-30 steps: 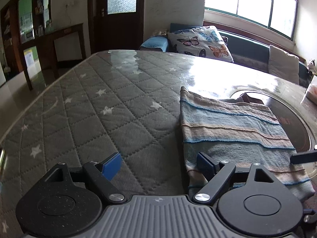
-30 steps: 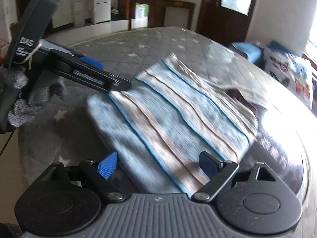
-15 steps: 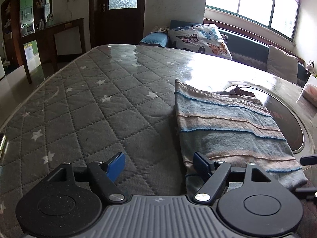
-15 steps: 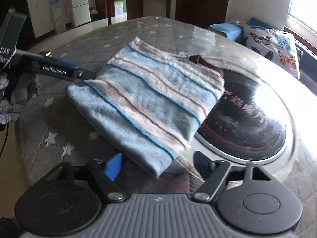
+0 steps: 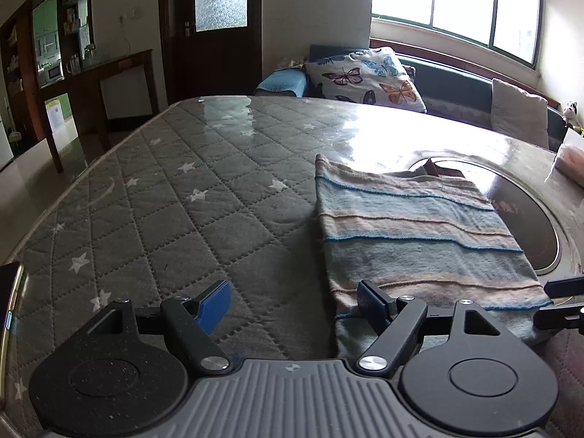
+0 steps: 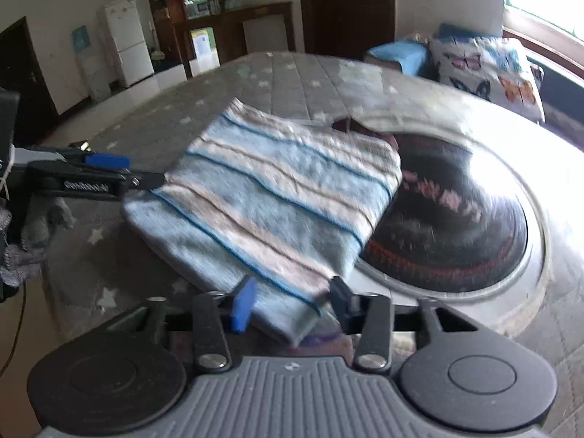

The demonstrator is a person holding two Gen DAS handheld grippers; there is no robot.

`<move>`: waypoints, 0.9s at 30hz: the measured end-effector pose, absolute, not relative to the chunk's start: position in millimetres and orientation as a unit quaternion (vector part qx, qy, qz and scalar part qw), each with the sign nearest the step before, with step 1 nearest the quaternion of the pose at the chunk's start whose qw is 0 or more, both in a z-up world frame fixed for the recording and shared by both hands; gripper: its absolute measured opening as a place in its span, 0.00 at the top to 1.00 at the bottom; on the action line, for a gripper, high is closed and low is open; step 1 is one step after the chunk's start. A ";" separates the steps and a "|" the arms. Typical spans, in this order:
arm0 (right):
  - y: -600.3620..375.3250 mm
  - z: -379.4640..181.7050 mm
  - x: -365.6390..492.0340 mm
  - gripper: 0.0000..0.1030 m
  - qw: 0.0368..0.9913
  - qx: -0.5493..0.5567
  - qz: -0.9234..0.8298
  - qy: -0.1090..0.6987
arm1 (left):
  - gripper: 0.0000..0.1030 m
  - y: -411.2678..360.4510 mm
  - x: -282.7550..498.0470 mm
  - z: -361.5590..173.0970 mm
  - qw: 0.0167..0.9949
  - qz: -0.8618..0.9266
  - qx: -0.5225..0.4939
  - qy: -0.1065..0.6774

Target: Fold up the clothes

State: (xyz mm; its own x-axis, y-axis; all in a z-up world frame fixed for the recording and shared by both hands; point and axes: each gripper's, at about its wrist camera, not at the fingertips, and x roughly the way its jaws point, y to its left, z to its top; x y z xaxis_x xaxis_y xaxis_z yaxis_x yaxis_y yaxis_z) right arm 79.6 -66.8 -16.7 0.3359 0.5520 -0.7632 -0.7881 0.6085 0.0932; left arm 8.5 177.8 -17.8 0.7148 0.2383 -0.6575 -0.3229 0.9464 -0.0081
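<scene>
On the grey quilted star-print table cover (image 5: 189, 197) lies a folded blue-and-beige striped knit garment (image 6: 270, 197), its far edge overlapping the round dark glass inset (image 6: 456, 226). The right gripper (image 6: 290, 304) has its fingers apart, straddling the garment's near corner. The left gripper (image 5: 292, 304) is spread wide at the garment's left near edge, one finger over the fabric.
</scene>
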 end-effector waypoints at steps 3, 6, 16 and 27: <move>-70.9 -21.1 79.4 0.64 0.803 -0.153 0.415 0.400 | 0.23 181.0 10.7 -17.2 0.924 0.157 -0.060 0.345; -67.1 -17.2 78.0 0.65 0.800 -0.175 0.420 0.392 | 0.23 184.3 12.9 -16.6 0.923 0.161 -0.059 0.344; -41.5 -6.3 115.1 0.64 0.814 -0.152 0.421 0.370 | 0.21 185.9 45.7 -8.5 0.928 0.159 -0.047 0.335; -33.9 -17.0 139.6 0.64 0.811 -0.148 0.415 0.385 | 0.21 202.5 76.8 -19.6 0.917 0.168 -0.038 0.359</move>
State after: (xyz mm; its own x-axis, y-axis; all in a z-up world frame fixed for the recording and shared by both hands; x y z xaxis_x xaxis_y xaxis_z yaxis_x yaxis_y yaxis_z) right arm 139.6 -33.9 -17.0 0.3599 0.5586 -0.7473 -0.7864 0.6126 0.0792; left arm 76.8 202.5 -19.6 0.6857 0.2815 -0.6713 -0.3365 0.9403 0.0506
